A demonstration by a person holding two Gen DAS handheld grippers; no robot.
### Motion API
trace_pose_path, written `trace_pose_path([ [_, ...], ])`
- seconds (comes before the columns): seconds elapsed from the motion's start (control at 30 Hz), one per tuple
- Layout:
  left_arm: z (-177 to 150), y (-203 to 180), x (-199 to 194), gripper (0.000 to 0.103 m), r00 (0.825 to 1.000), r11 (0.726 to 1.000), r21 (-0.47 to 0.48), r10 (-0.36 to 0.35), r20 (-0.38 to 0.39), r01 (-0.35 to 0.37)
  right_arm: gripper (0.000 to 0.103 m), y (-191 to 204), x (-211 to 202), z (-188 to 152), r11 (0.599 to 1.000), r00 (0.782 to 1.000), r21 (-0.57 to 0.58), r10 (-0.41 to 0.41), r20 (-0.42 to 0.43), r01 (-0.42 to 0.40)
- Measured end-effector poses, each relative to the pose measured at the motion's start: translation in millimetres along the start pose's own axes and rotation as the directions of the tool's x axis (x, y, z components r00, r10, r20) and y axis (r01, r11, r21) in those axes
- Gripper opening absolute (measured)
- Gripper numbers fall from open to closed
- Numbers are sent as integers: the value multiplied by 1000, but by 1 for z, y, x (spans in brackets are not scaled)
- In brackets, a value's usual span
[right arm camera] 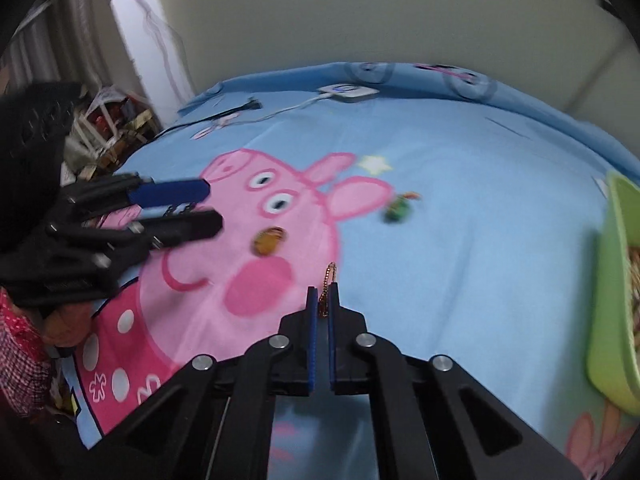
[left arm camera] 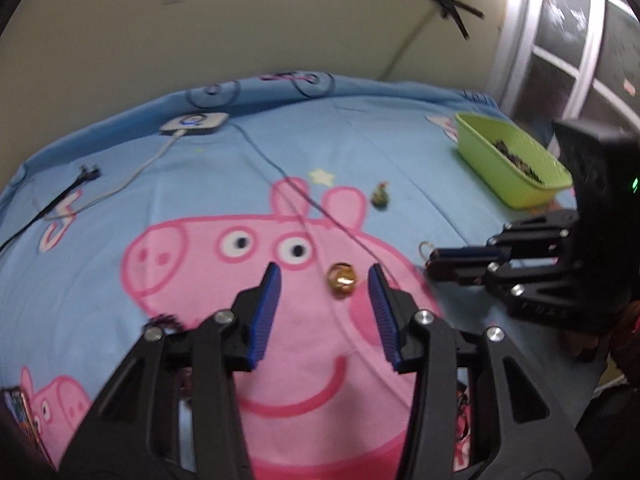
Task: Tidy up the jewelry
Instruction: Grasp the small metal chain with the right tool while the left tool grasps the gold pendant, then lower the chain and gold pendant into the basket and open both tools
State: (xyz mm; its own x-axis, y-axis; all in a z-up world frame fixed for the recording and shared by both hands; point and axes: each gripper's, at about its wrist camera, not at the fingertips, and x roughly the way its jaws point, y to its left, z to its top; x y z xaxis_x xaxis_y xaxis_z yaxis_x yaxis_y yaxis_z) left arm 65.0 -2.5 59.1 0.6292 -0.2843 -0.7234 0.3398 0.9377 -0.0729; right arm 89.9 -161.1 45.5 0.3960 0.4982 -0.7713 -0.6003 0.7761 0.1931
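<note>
A gold ring (left arm camera: 341, 275) lies on the pig-print bedsheet, just ahead of and between the fingertips of my open left gripper (left arm camera: 325, 274); it also shows in the right wrist view (right arm camera: 269, 241). My right gripper (right arm camera: 323, 293) is shut on a thin gold chain earring (right arm camera: 329, 280) that sticks out past its tips; in the left wrist view the right gripper (left arm camera: 434, 262) holds a small loop (left arm camera: 426, 248). A green jewelry piece (left arm camera: 380, 197) lies farther back on the sheet. A green tray (left arm camera: 516, 184) holding jewelry stands at the right.
A white charger box (left arm camera: 195, 123) with its white cable and a black cable (left arm camera: 60, 200) lie at the back left of the bed. A thin dark cord (left arm camera: 280, 172) runs across the sheet. A dark jewelry piece (left arm camera: 162, 320) lies by my left finger.
</note>
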Motion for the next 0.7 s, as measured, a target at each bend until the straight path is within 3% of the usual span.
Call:
trace_pose_path([
  [0.13, 3, -14, 31, 43, 997, 999, 52, 17, -74, -13, 0, -18, -18, -13, 998, 1000, 63, -6, 24, 4],
  [0.2, 2, -15, 41, 35, 994, 999, 51, 23, -103, -18, 0, -25, -24, -19, 996, 999, 92, 1, 37, -4],
  [0.27, 2, -18, 39, 15, 996, 999, 52, 15, -91, -11, 0, -29, -30, -23, 993, 999, 113, 12, 50, -17],
  [0.43, 11, -24, 33, 15, 996, 999, 25, -21, -90, 23, 0, -40, -50, -20, 989, 992, 137, 43, 116, -58],
  [0.53, 29, -38, 28, 15, 995, 996, 38, -77, -59, 79, 0, -48, -67, -17, 986, 984, 155, 38, 171, -66],
  [0.7, 73, -87, 32, 15, 984, 978, 109, -177, -20, 178, 0, -84, -111, -20, 973, 959, 229, -50, 281, -16],
])
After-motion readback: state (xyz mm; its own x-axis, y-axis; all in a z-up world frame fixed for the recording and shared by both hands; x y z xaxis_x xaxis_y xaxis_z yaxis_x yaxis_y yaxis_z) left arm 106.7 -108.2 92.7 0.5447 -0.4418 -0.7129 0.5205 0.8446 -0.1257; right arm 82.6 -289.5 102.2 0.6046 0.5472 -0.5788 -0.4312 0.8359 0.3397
